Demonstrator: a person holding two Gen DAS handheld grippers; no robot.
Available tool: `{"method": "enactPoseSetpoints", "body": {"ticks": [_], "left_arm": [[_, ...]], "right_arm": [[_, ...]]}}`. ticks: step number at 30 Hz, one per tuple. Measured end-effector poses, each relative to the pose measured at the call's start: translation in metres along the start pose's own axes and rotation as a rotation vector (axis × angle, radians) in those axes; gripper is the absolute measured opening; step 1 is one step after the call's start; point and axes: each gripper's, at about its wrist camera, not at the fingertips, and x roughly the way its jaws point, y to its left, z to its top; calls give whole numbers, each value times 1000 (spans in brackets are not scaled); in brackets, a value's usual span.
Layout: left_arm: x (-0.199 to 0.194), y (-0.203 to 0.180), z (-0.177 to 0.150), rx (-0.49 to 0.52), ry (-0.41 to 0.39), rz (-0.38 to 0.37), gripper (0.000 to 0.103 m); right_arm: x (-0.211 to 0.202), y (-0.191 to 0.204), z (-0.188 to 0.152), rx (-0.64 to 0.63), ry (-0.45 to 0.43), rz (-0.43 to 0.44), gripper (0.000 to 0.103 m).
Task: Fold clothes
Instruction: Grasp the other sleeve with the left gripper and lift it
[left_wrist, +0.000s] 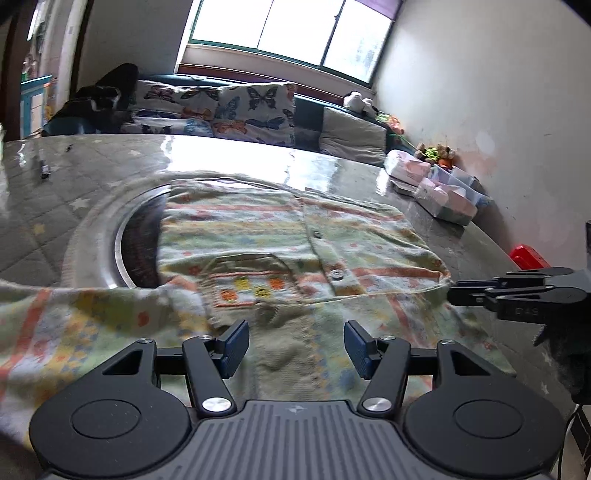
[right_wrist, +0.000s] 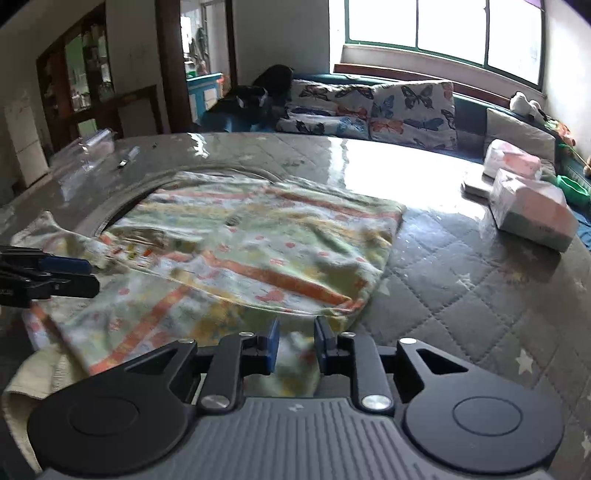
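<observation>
Open quilted table (right_wrist: 461, 280) lies at three o'clock of the shirt (right_wrist: 236, 251). Tissue packs (right_wrist: 532, 210) block two o'clock; small clutter (right_wrist: 125, 158) occupies eleven o'clock.

Black gripper (left_wrist: 295, 345), blue pads (left_wrist: 234, 343), silver screws.

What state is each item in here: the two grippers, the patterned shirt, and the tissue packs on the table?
Left gripper: open, above the shirt's near part.
Right gripper: partly open, cloth between its fingers, grip unclear.
Patterned shirt: lying on the table, partly folded, buttoned.
Tissue packs: sealed, resting near the table's edge.
Table: covered with quilted cloth under shiny plastic.
</observation>
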Motion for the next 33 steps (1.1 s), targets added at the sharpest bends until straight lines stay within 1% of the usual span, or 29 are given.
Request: {"method": "enactPoseSetpoints", "body": {"ticks": [1,2,3,5,8,9,10,13,14,16,19,22,24,27,29,31,32,33], "left_arm": [[-5,3,-2,-7,-10,10,60],[-11,6,-3,-16,-21,24,60],[-16,9,-4,-27,-33,44,61],[-27,17,-6,-48,-54,84,62],[-44,34,-8,-85,-85,162,63],[-50,40,-9,-99,-97,191,66],[-55,48,-10,-117,-110,224,69],[-72,73,-11,-176,-146,327,71],[-78,82,-12,-198,-157,362,71],[-88,102,-13,-242,-179,443,74],[-99,129,-16,-298,-194,575,75],[-106,150,-19,-354,-205,653,75],[-105,162,-20,-379,-195,691,74],[-99,170,-18,-383,-187,692,72],[-96,173,-16,-375,-183,689,66],[-93,176,-14,-389,-181,684,55],[-92,179,-14,-397,-182,680,53],[-91,179,-15,-393,-183,689,48]], "right_arm": [[-3,6,0,-16,-7,12,28],[-5,12,1,-26,-12,31,28],[-6,17,2,-32,-14,47,28],[-6,32,5,-57,-21,91,28],[-2,51,10,-88,-28,139,28],[0,57,11,-98,-29,154,28],[3,63,13,-108,-31,169,28],[9,82,17,-138,-36,215,28],[13,87,17,-146,-25,224,28],[21,94,14,-164,1,227,28],[28,100,8,-189,31,220,29],[23,99,9,-183,24,221,29],[20,98,10,-184,20,216,29],[16,95,11,-182,13,207,29],[13,92,12,-174,8,204,29],[11,90,12,-168,2,199,29],[9,89,12,-166,-1,197,29],[8,88,12,-163,-4,195,29]]}}
